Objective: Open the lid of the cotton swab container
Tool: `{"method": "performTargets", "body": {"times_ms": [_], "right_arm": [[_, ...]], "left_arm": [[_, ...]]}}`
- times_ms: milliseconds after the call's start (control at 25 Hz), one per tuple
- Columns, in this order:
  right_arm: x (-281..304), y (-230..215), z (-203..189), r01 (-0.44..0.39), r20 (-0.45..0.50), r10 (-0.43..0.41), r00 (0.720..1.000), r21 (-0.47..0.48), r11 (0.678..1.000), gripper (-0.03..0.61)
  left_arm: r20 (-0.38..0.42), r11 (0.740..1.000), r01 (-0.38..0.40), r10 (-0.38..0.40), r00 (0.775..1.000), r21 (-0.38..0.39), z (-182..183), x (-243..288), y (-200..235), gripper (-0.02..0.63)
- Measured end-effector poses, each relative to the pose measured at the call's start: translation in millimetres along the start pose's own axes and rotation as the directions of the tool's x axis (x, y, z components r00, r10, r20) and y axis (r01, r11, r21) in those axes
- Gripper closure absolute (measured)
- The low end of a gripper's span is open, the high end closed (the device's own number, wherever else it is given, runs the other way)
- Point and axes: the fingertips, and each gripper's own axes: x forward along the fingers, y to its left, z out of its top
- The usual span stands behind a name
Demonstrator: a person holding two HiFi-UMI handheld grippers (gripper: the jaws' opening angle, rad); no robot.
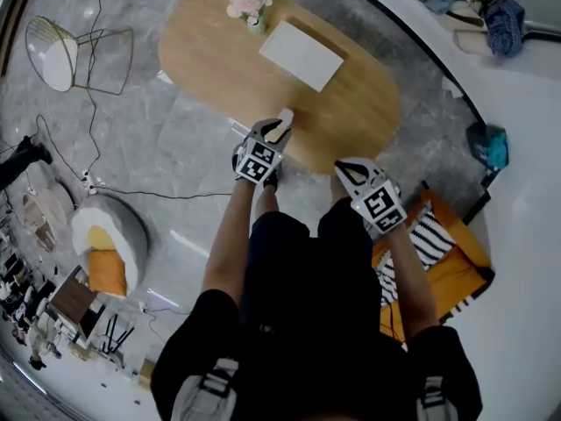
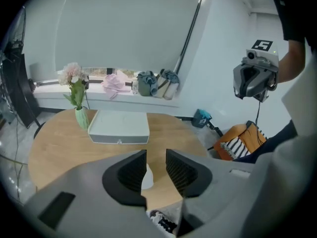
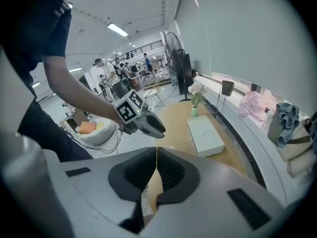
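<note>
The container (image 1: 301,53) lies with its lid down on the oval bench (image 1: 368,103), upper centre of the head view, below a vase of flowers (image 1: 248,3); the left tool (image 1: 279,130), released and empty, hangs over the bench's lower edge at centre; the right tool (image 1: 349,172), clenched on nothing, is just right of it.

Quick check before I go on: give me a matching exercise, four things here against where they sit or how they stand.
1 white rectangular box
2 pale green vase of pink flowers
3 left hand-held gripper
4 right hand-held gripper

A jaws together, nothing between
B jaws apart
C flat on the middle of the oval wooden table
D upright near the table's far end

Pairs: 1-C, 2-D, 3-B, 4-A
</note>
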Motion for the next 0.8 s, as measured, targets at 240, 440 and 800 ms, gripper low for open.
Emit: {"method": "performTargets", "body": {"times_ms": [240, 440, 800], "right_arm": [[2.9, -1.0, -12.0, -0.010, -0.020, 0.010, 1.000, -0.001, 1.000, 0.581], [13.8, -0.6, -30.7, -0.040, -0.037, 0.041, 0.998, 0.028, 0.999, 0.581], [32.9, -5.4, -47.8, -0.073, -0.033, 0.075, 0.997, 0.046, 0.996, 0.581]], "left_arm": [[-0.073, 0.997, -0.018, 0.012, 0.997, -0.077, -43.6, 44.4, 11.5, 0.491], [-0.127, 0.997, -0.050, 0.041, 0.991, -0.061, -65.2, 71.5, 20.1, 0.456], [-0.244, 0.995, -0.099, 0.093, 0.965, -0.011, -95.5, 110.7, 29.3, 0.355]]}}
